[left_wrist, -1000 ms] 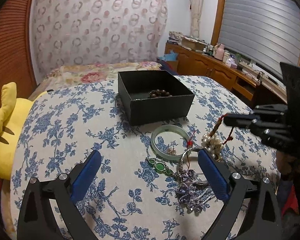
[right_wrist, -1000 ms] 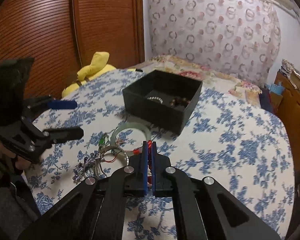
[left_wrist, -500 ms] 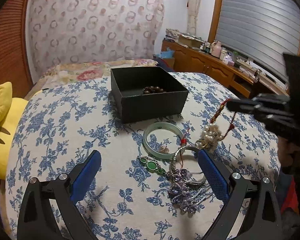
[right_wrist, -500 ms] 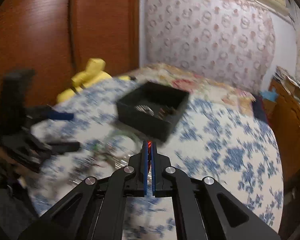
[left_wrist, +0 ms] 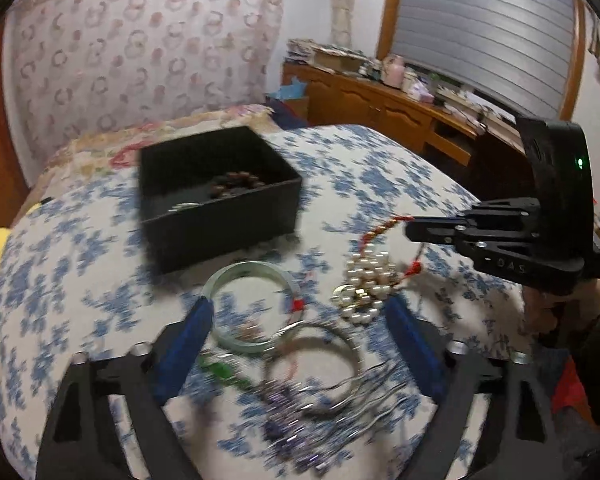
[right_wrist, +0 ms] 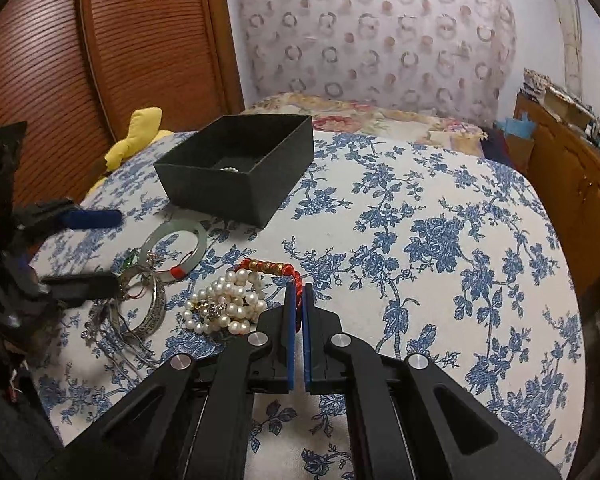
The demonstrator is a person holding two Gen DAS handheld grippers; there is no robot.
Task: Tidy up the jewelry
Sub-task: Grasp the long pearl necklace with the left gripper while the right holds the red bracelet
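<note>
the right gripper (right_wrist: 297, 304) stays clamped on the red cord bracelet (right_wrist: 278, 270), and it has come down since a moment ago: the cord and the tangled pearl strand (right_wrist: 224, 304) that comes along with it now lie slack on the blue floral cloth (right_wrist: 440, 240), near and right of the black box (right_wrist: 236, 176), instead of dangling. the left gripper (left_wrist: 300, 344) has slid forward over the heap and its jaws are closing from wide. between them lie the pale jade bangle (left_wrist: 248, 308) on the far side and the silver bangle (left_wrist: 312, 364) nearer, but the pads do not press on either yet. the purple hair ornament (left_wrist: 292, 420) and the green pendant (left_wrist: 220, 370) sit blurred at the near edge. i judge the left is setting up to pin or take one bangle while the right pulls the cord free of the pearls. the box already holds brown beads (left_wrist: 236, 184) and a small pearl piece (right_wrist: 229, 168), so most of the sorting is still ahead.
</note>
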